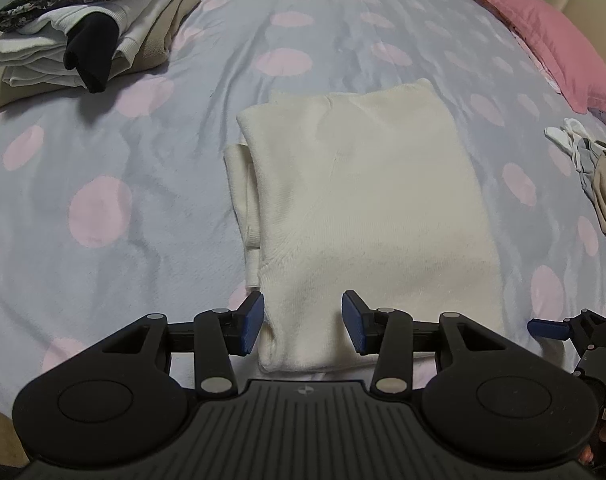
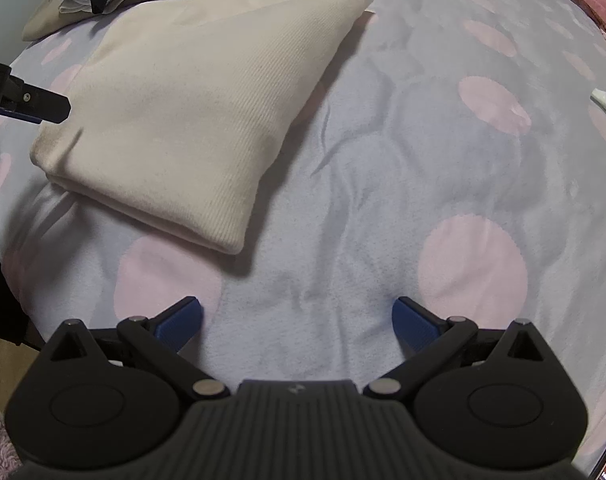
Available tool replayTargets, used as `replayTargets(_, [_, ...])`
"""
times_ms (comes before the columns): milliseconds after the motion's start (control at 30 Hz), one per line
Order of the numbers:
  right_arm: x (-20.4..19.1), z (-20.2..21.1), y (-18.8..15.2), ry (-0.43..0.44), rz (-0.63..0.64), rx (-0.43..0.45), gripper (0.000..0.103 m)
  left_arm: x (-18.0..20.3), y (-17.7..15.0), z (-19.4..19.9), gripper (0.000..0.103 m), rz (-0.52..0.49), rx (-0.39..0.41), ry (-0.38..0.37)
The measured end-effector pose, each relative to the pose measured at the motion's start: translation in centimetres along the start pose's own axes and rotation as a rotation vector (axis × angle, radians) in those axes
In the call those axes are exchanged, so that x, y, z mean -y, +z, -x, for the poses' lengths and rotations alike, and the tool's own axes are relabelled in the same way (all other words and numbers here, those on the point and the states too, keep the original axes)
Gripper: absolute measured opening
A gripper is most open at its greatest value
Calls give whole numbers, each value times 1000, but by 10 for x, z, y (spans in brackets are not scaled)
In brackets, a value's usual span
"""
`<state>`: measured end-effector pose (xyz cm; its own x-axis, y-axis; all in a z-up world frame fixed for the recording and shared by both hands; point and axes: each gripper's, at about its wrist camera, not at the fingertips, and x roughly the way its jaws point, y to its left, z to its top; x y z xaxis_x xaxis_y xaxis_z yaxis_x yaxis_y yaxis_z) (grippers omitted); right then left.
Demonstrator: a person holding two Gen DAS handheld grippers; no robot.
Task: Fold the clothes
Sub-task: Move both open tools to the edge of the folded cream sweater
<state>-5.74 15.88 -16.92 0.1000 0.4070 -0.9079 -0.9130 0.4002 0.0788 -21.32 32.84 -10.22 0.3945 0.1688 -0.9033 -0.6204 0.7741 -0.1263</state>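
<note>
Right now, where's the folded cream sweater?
The cream sweater lies flat mid-bed on the dotted blanket, straight ahead of the left claw, with the clothes pile beyond it on the left.

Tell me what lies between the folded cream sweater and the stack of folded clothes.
Only bare dotted bedspread lies between the cream sweater and the stack of folded clothes; the left wrist view shows it.

Cream sweater (image 1: 367,200) soft ribbed knit; bedspread (image 1: 143,184) matt fleecy cloth
</note>
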Motion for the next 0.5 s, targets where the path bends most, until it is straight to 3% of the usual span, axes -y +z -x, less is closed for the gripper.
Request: replayTargets(500, [6, 1, 4, 15, 12, -14, 103, 1, 1, 1, 41, 1, 15, 10])
